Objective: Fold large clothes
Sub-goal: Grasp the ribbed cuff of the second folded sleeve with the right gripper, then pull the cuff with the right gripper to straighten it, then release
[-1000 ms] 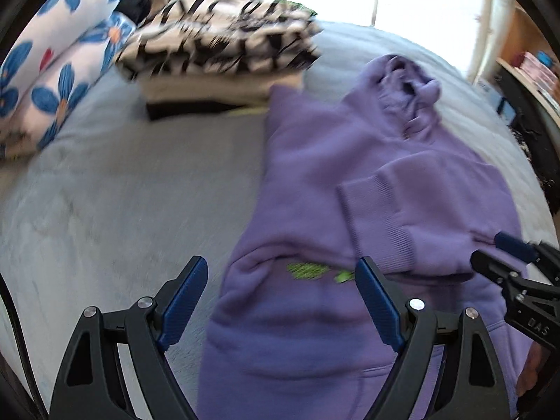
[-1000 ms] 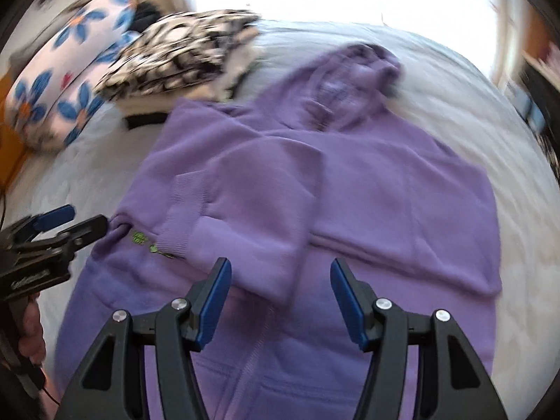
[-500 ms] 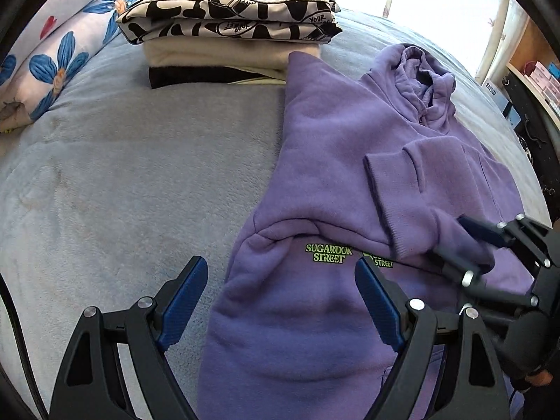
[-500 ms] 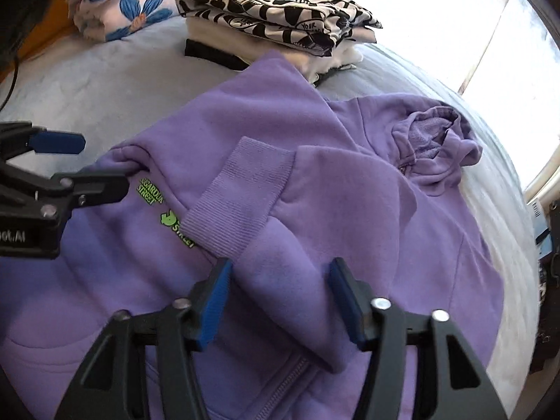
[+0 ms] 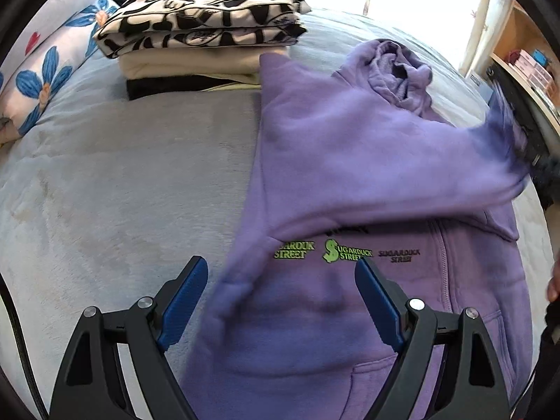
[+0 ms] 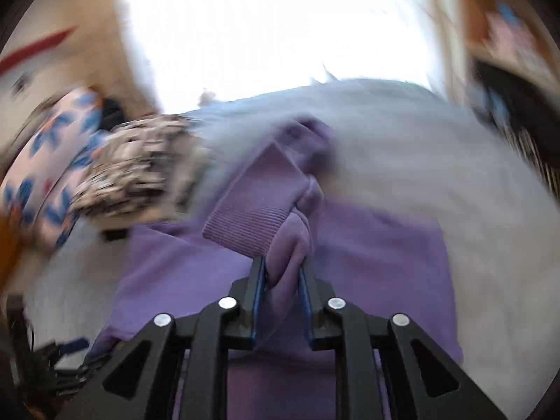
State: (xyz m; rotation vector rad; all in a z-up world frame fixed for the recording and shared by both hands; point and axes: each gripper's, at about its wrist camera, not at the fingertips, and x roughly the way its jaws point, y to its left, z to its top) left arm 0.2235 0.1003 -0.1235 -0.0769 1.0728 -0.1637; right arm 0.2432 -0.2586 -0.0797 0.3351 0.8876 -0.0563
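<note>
A purple zip hoodie [image 5: 315, 301] with green lettering lies front up on the grey bed cover [image 5: 122, 175]. My left gripper [image 5: 281, 301] is open and empty, low over the hoodie's left chest. My right gripper [image 6: 281, 273] is shut on the hoodie's sleeve [image 6: 259, 220] near its ribbed cuff and holds it up off the body. In the left wrist view the sleeve [image 5: 402, 175] stretches across the hoodie to the right, blurred at its end. The hood [image 5: 399, 66] lies bunched at the far end.
A stack of folded clothes [image 5: 206, 35], black-and-white print on top, stands at the bed's far left, touching the hoodie's shoulder. Flowered pillows [image 5: 45, 66] lie left of it. Shelves [image 5: 525, 63] stand beyond the bed's right edge.
My right gripper has closed on the sleeve near the cuff and pulled it up and to the right, uncovering the chest lettering. The left gripper has stayed open over the hoodie's left side.
</note>
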